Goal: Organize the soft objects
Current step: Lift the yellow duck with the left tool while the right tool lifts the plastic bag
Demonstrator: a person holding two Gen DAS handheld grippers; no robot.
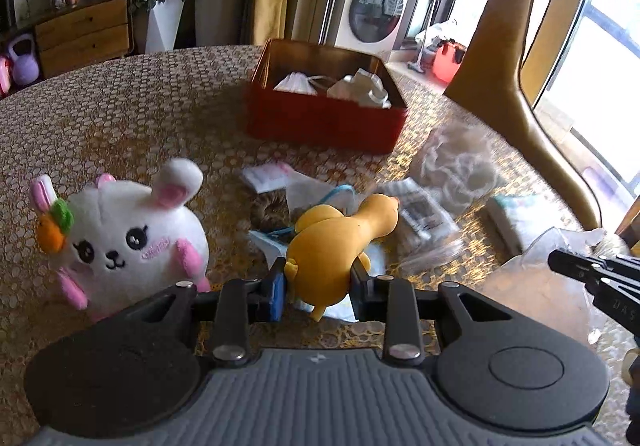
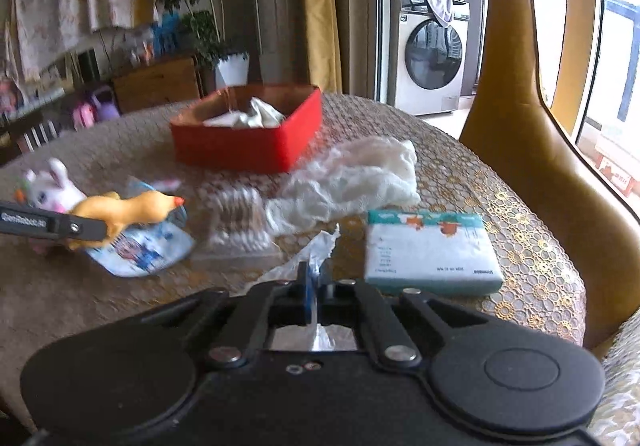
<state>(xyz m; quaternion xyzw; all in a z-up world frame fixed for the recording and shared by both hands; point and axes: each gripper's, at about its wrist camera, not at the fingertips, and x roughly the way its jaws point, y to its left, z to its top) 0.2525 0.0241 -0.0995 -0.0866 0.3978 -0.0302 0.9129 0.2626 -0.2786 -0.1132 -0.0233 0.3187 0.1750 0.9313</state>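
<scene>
Only right view shows right tool (image 2: 316, 282) pinching plastic wrap (image 2: 316, 246) — closed.

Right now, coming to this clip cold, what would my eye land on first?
Probably the yellow rubber duck pinched in the left gripper, with the white plush bunny beside it on the patterned table. Next, the red box further back, already holding white cloth. The right gripper is shut on a clear plastic bag, next to a tissue pack.
</scene>
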